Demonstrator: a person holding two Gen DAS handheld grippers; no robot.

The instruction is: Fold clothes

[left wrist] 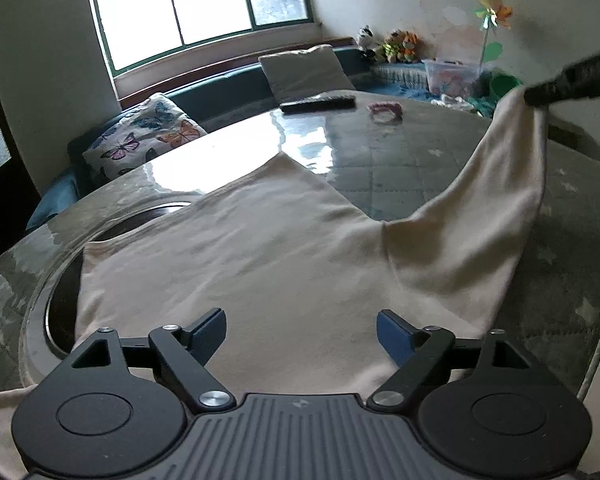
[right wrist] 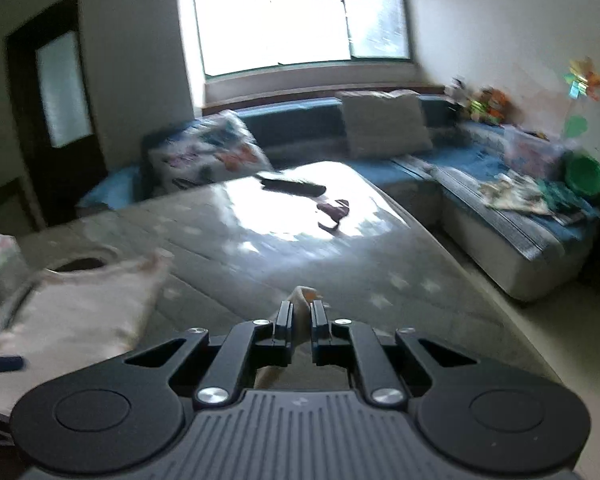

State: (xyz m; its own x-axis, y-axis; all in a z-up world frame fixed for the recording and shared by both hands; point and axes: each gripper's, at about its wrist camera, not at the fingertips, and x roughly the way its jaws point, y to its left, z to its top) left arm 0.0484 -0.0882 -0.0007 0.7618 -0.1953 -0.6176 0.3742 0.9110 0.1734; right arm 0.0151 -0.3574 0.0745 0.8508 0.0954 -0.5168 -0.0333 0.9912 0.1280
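Round grey quilted table under a glossy clear cover (left wrist: 380,168) carried the cream cotton garment (left wrist: 260,256), spread flat across its near side. One corner of the cloth rose off the surface to the right, drawn up taut. Right gripper (right wrist: 301,314) was pinched together on that raised corner, fabric showing between its pads; it sat angled downward above the table. Left gripper (left wrist: 300,334) hung low over the cloth's near edge, jaws spread wide, nothing between them. Black remote control (left wrist: 318,103) lay at the far side. No legible writing anywhere.
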